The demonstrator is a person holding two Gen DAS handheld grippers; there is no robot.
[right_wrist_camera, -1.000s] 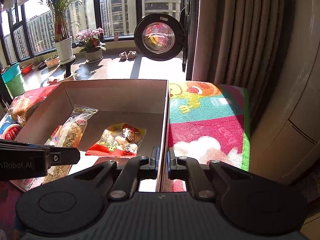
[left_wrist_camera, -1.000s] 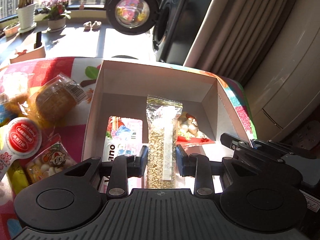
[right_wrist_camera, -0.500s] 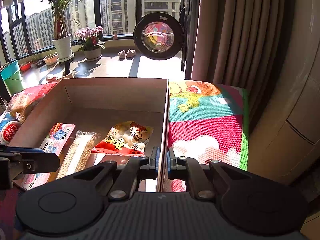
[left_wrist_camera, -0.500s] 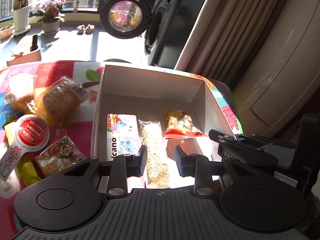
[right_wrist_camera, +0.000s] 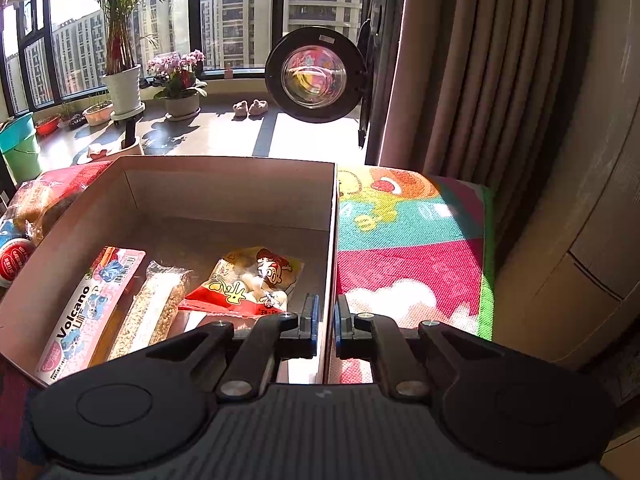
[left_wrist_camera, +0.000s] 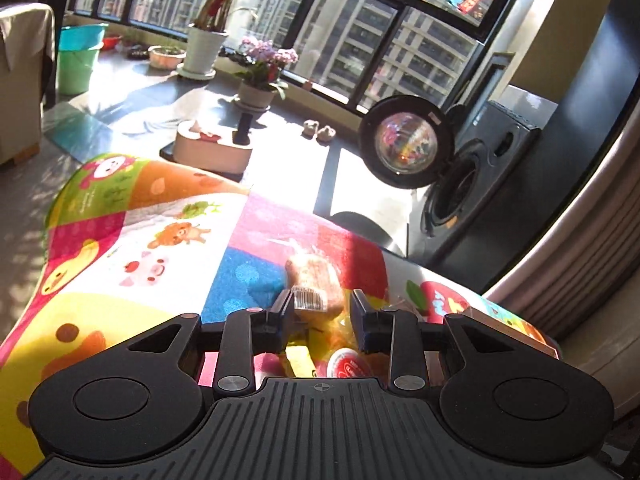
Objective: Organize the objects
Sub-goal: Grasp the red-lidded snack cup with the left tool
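A cardboard box [right_wrist_camera: 168, 200] sits on a colourful play mat [right_wrist_camera: 408, 248]. Inside lie a pink Volcano pack [right_wrist_camera: 88, 308], a clear grain packet [right_wrist_camera: 154, 312] and a red-yellow snack bag [right_wrist_camera: 252, 280]. My right gripper [right_wrist_camera: 326, 320] is shut on the box's right wall [right_wrist_camera: 331, 240]. My left gripper [left_wrist_camera: 322, 314] is open over the mat [left_wrist_camera: 140, 240], with a wrapped bread bun [left_wrist_camera: 316, 284] lying between and beyond its fingers. Below it I see a yellow packet [left_wrist_camera: 298, 356] and a red round lid [left_wrist_camera: 348, 364]. The box corner [left_wrist_camera: 508, 332] shows at the right.
A washing machine with its round door [right_wrist_camera: 316, 76] swung out stands beyond the mat, beside a curtain [right_wrist_camera: 472, 100]. Potted plants [right_wrist_camera: 180, 88], a teal bucket [right_wrist_camera: 20, 140] and a white tissue box [left_wrist_camera: 212, 148] stand on the sunlit floor. More snacks [right_wrist_camera: 28, 208] lie left of the box.
My left gripper let go of the grain packet, which now lies in the box, and swung left out of the box to the loose snacks on the mat. The right gripper stayed put.
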